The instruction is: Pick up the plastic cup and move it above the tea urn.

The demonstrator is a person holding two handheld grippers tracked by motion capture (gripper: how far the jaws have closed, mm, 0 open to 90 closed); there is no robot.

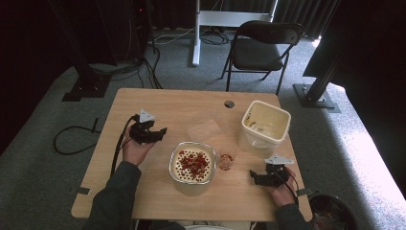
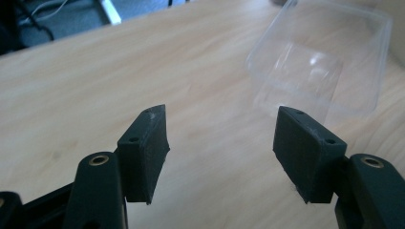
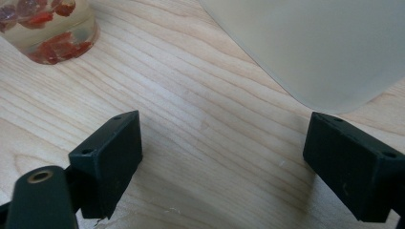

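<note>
Table (image 1: 158, 103) of pale wood carries everything here. On its far right corner stands a cream bucket (image 1: 265, 127), open, with scraps at the bottom. At the near middle sits a pot (image 1: 192, 167) whose perforated top is strewn with red berries (image 1: 194, 161). Between pot and bucket stands a small glass (image 1: 227, 161) with the same red berries inside, and just behind the pot lies a clear plastic tub (image 1: 206, 130), hard to make out against the wood.

The left gripper (image 1: 154, 134) hovers left of the pot, jaws wide apart and holding nothing. In the left gripper view the tub (image 2: 319, 62) lies ahead and to the right of the jaws, tilted with its mouth turned away, near but not between them. The right gripper (image 1: 255, 177) rests near the front right edge, jaws likewise spread and empty; in its view the glass (image 3: 47, 28) sits ahead to the left and the bucket (image 3: 325, 43) ahead to the right.

The left gripper looks nearer to the tub, so a reach forward and rightward would likely bring a wall of it between the jaws.
</note>
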